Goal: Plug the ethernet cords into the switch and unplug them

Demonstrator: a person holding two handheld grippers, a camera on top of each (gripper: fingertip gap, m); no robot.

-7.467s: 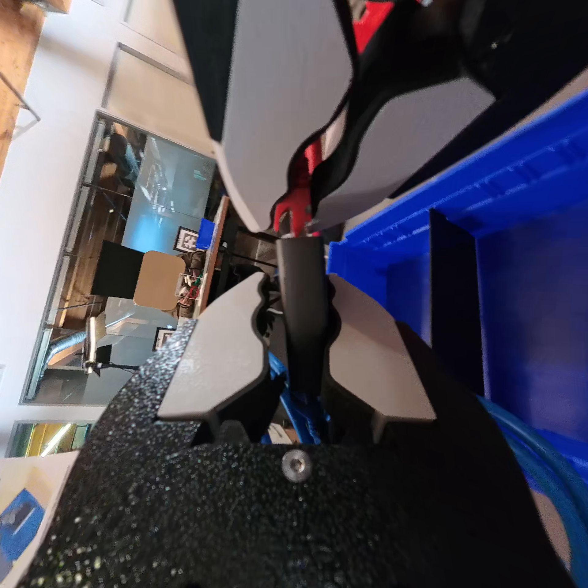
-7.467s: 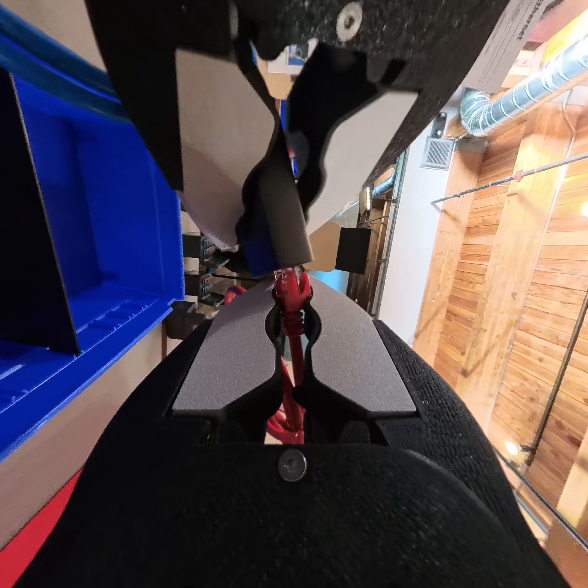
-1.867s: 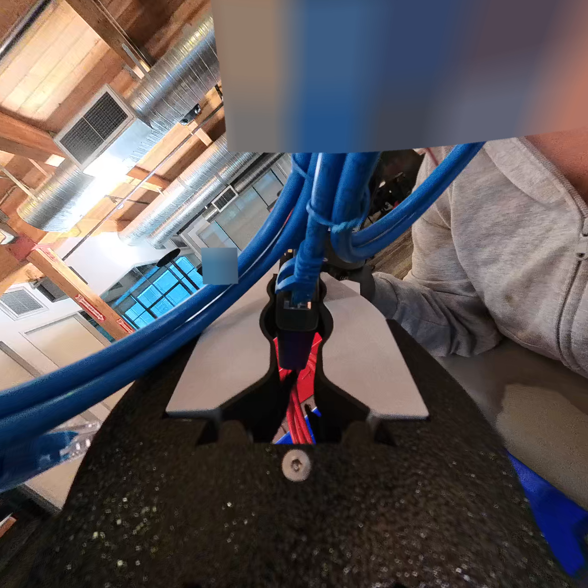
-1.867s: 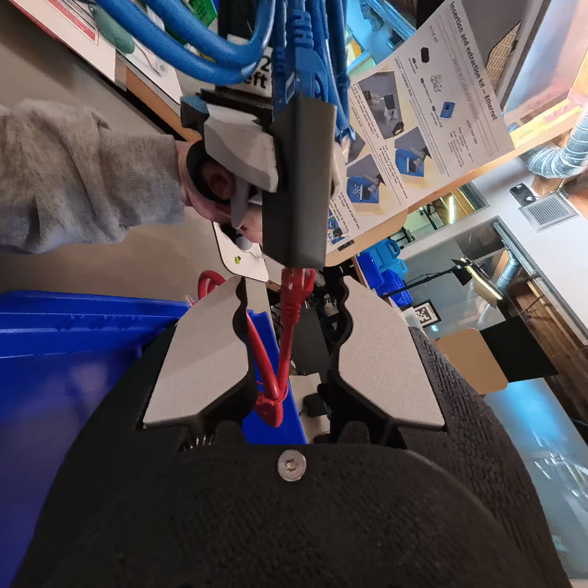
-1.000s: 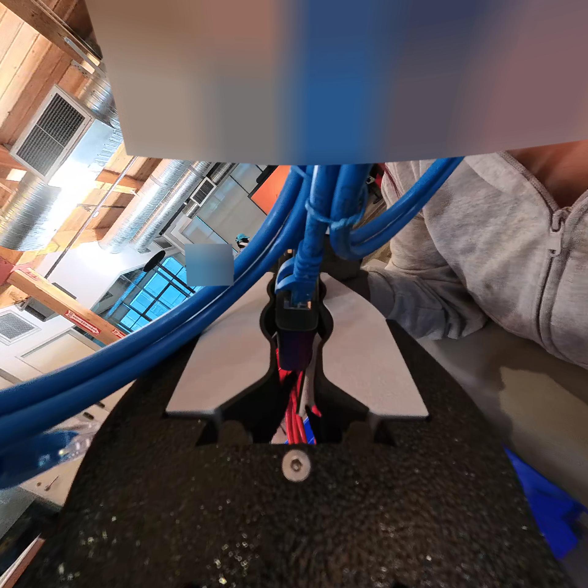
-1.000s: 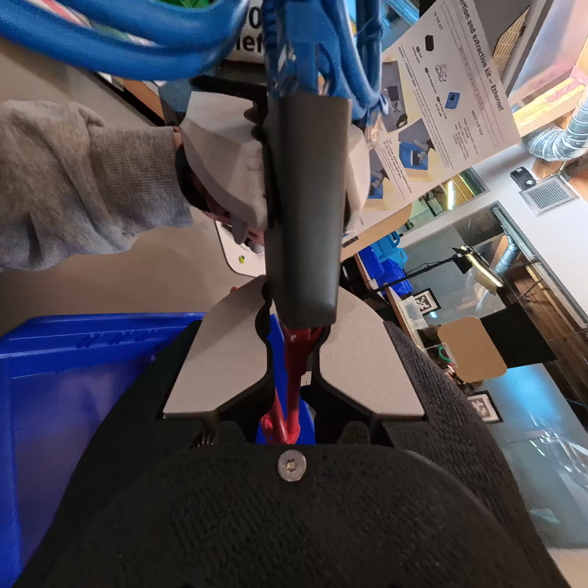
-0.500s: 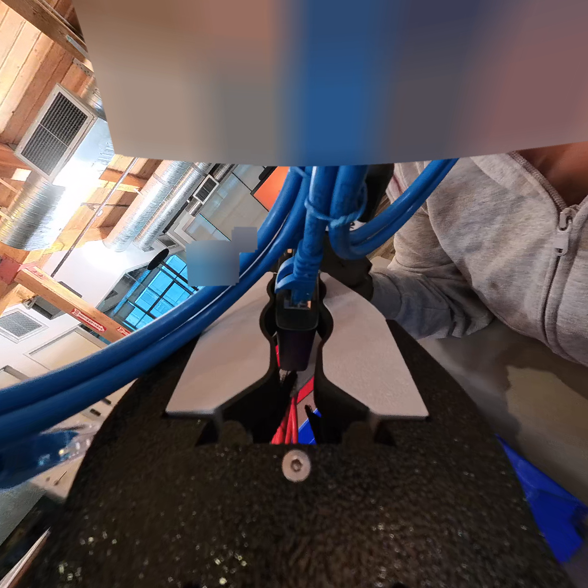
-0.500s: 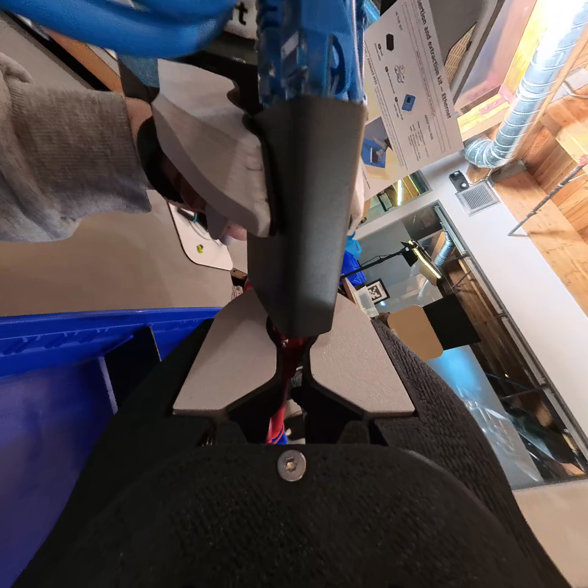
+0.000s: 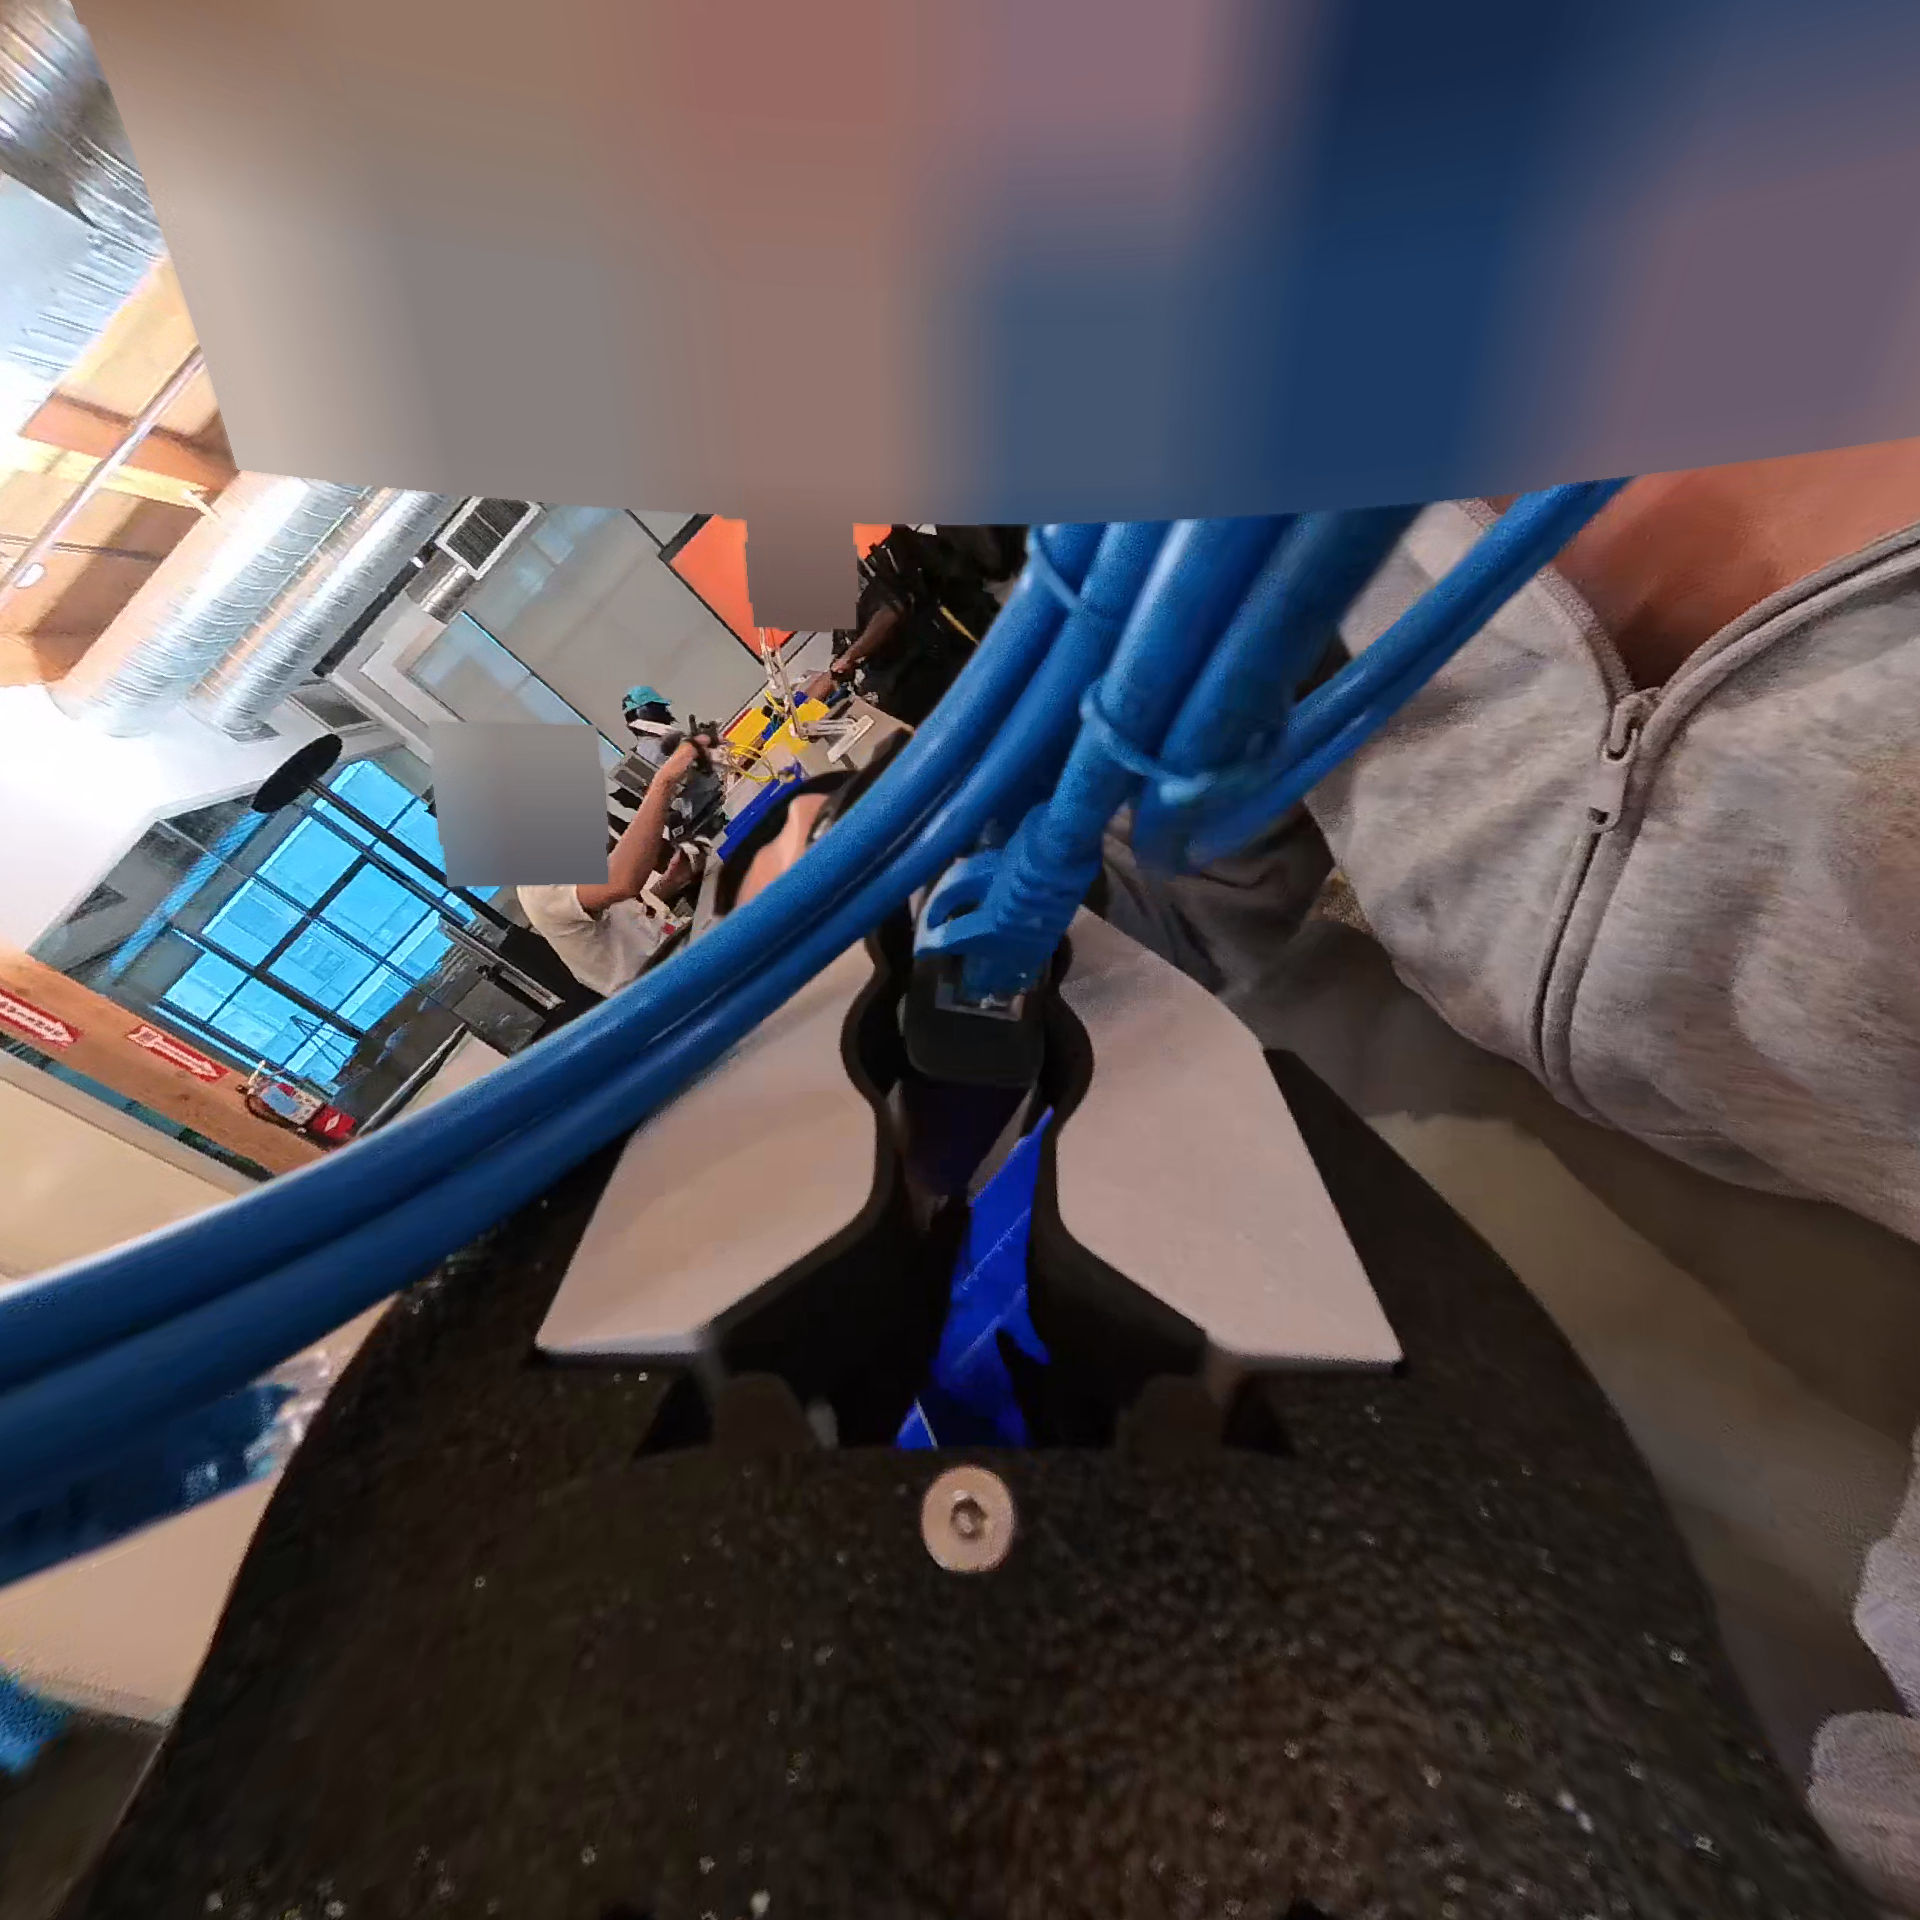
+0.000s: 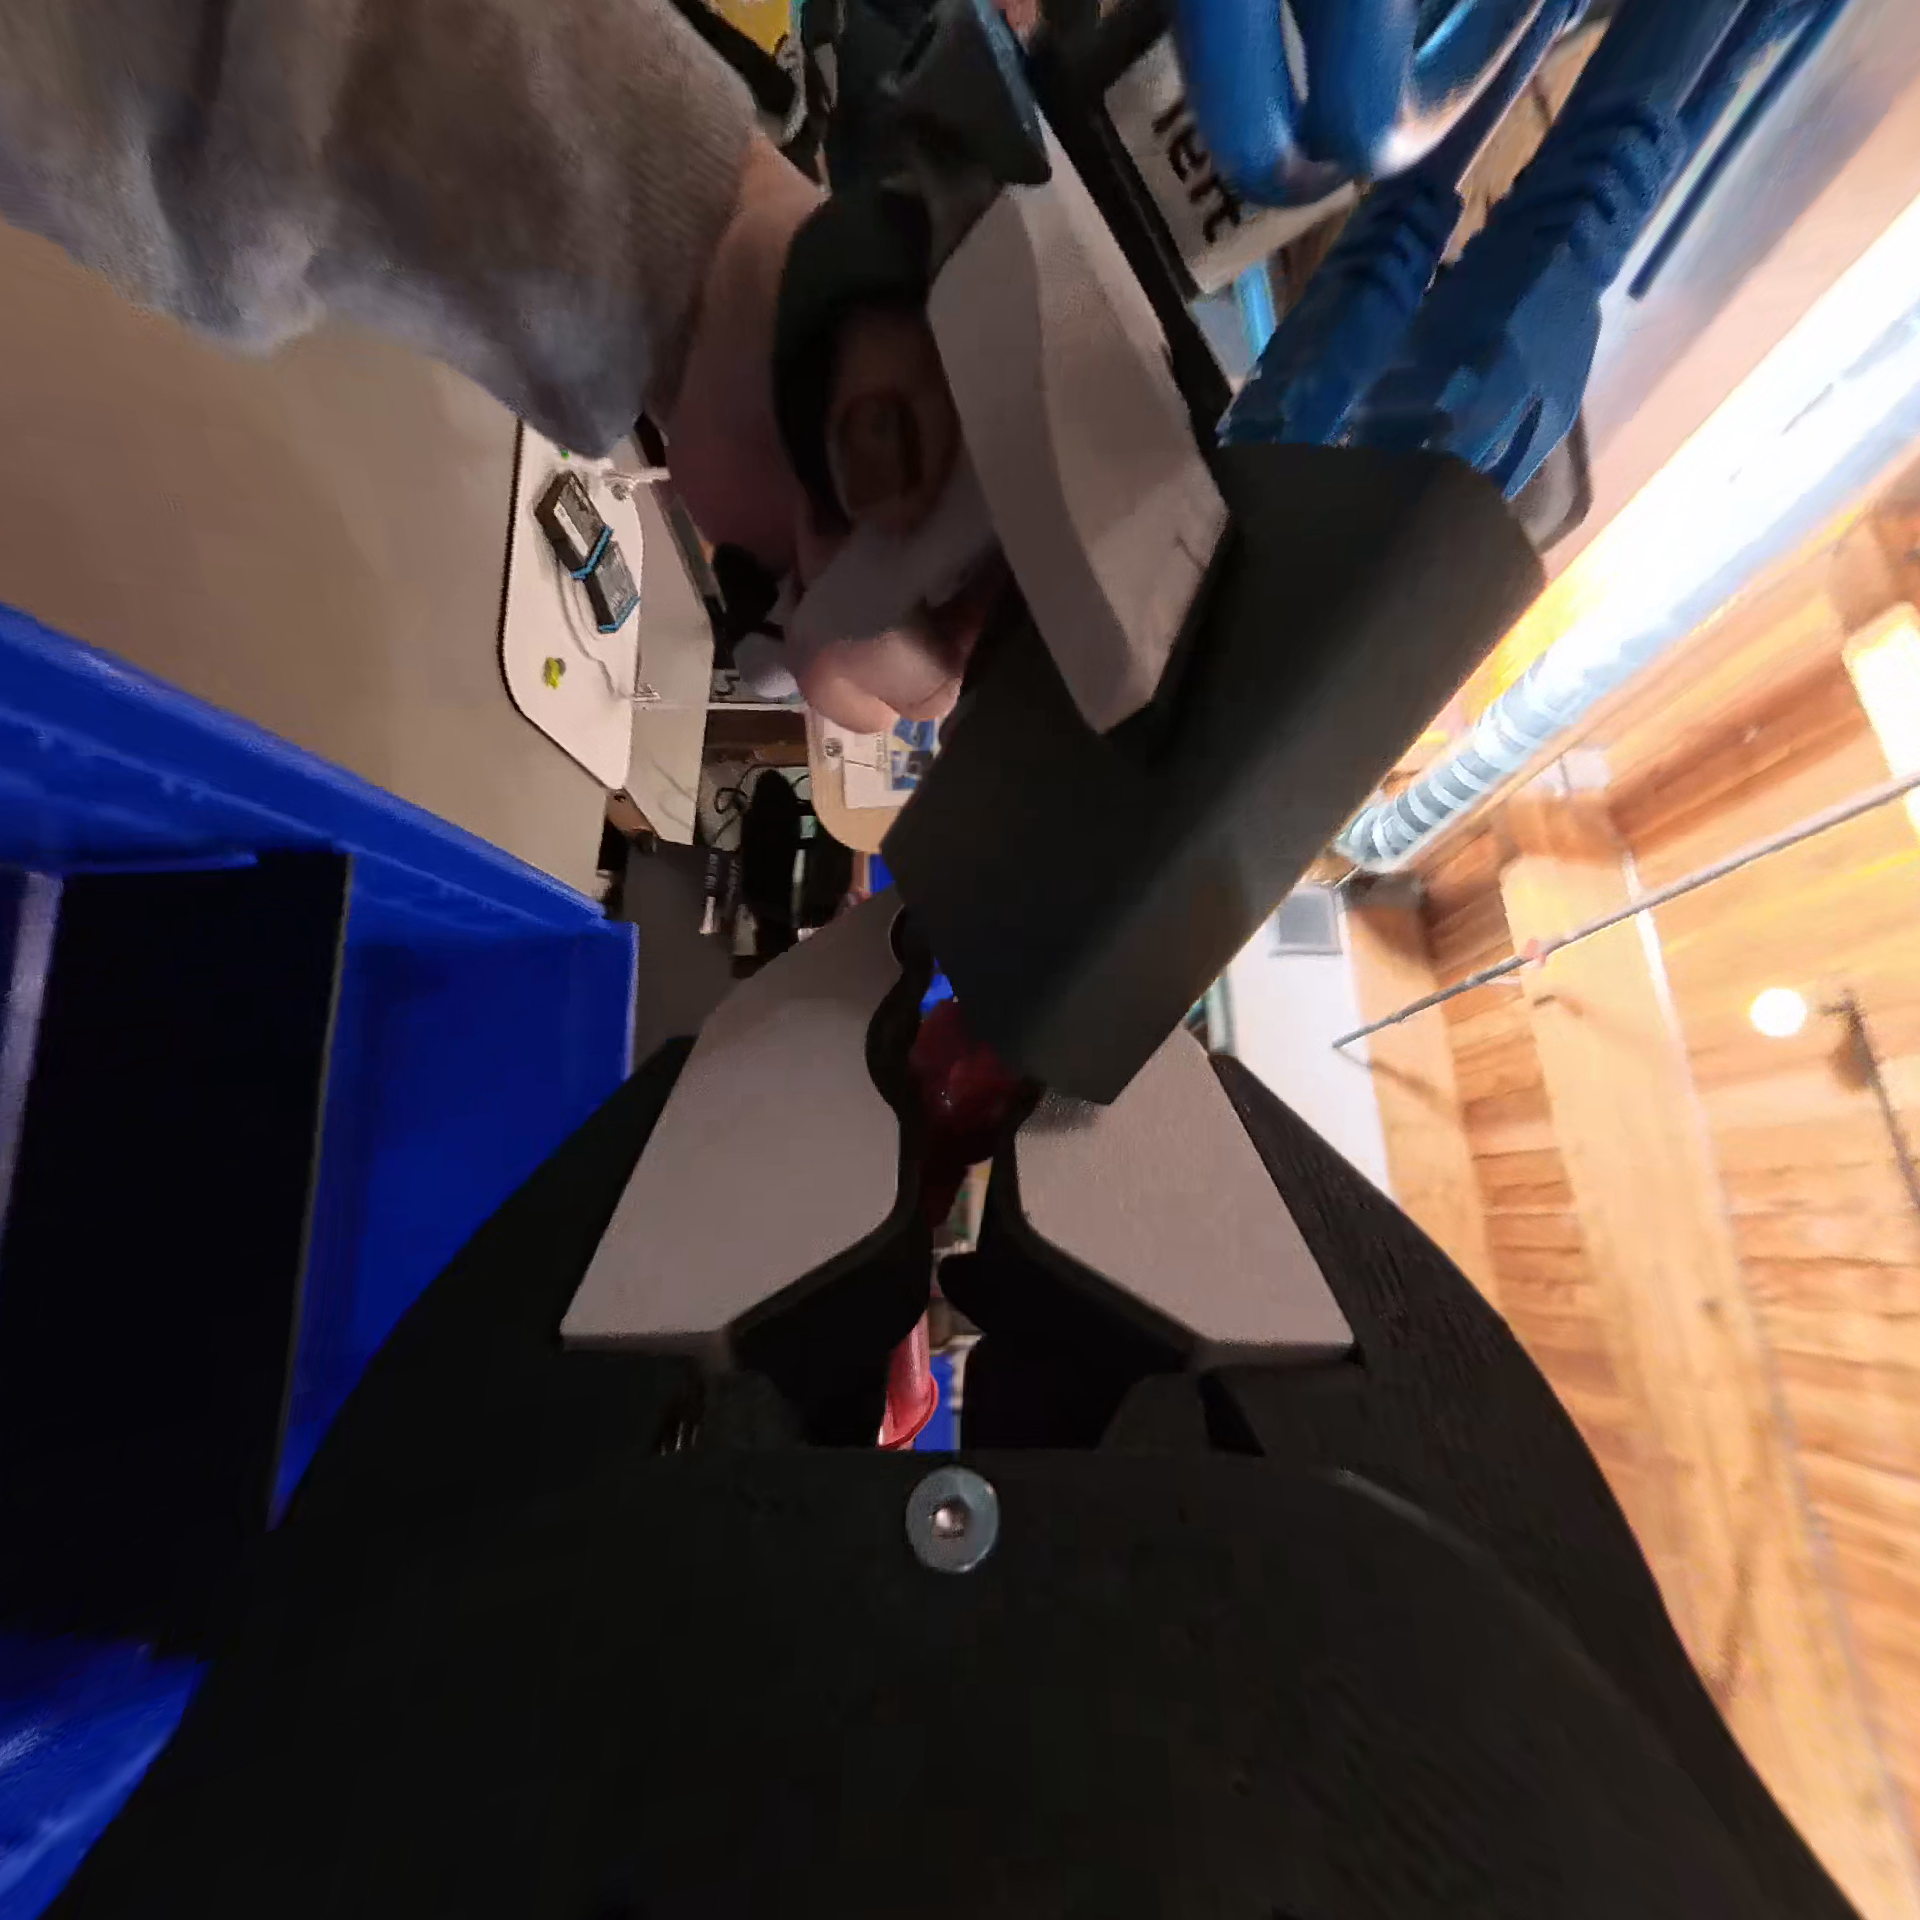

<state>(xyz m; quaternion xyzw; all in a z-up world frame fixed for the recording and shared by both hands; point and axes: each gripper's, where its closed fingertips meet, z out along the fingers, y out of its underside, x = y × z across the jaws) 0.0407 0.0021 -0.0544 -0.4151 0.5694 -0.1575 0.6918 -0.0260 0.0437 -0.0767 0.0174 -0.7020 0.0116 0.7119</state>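
Black coupler (image 9: 971, 1023) in left tool (image 9: 971, 1039), red plug (image 10: 951, 1081) seen only from right tool (image 10: 951, 1101)

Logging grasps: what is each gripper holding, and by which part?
Left gripper clamps the black coupler block at its blue-cable end; right gripper pinches the red connector entering the block's other end.

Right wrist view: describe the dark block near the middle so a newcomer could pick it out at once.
Start at the right hand-held gripper filling the lower frame, shut on a red plug. That plug enters the matte black, wedge-shaped plastic block, tilted up to the right with blue cable plugs at its far end. The left hand-held gripper's grey finger overlaps its upper left side.
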